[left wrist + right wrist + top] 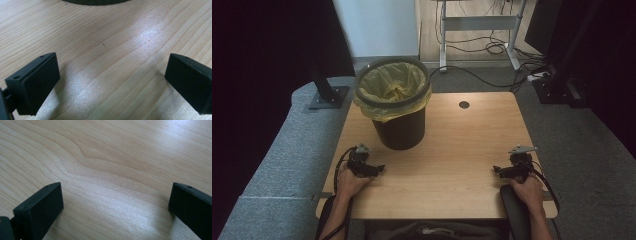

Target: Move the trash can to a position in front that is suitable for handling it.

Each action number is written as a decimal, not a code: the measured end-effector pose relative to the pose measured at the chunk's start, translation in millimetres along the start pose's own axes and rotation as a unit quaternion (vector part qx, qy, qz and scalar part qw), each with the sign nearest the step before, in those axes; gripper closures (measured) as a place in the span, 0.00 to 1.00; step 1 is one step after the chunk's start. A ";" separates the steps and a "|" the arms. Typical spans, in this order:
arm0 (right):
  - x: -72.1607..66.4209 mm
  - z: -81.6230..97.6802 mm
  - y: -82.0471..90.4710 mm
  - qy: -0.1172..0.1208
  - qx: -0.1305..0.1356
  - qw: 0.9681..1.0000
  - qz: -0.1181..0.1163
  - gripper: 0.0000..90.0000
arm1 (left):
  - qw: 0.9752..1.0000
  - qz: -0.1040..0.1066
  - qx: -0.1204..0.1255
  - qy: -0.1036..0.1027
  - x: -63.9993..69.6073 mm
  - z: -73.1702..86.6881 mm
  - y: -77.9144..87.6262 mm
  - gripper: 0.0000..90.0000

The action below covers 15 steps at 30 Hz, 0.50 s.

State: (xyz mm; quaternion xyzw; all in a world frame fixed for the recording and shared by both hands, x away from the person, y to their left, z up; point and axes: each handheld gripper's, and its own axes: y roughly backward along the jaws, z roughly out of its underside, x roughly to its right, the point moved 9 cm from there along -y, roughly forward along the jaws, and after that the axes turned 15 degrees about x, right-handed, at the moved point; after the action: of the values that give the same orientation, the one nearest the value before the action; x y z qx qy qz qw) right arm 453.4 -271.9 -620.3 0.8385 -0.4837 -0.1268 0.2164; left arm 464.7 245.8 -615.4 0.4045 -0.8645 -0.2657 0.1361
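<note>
Hands low on table [452, 150] | left claw [378, 169] wide open, empty | right claw [498, 170] wide open, empty | both point inward

Your left gripper [378, 169] sits low at the near left, its jaws spread wide with nothing between them, pointing inward toward the right. Your right gripper [497, 170] mirrors it at the near right, jaws equally wide and empty. Your forearms enter from the near edge, one hand [348, 181] behind each gripper.
</note>
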 end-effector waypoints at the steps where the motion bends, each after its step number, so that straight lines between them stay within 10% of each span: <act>1: 0.0 0.0 0.0 0.000 0.000 1.000 0.000 0.00 | 1.000 0.001 0.000 0.000 0.1 0.0 0.1 0.00; 15: -0.5 -0.9 -1.5 0.003 0.001 1.000 -0.005 0.00 | 1.000 -0.008 -0.004 0.020 0.5 -2.2 -0.6 0.00</act>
State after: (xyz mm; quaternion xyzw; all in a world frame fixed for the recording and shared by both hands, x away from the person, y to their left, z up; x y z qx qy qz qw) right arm 454.6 -270.7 -620.2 0.8414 -0.4791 -0.1254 0.2163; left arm 465.7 244.3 -613.9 0.4158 -0.8573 -0.2619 0.1533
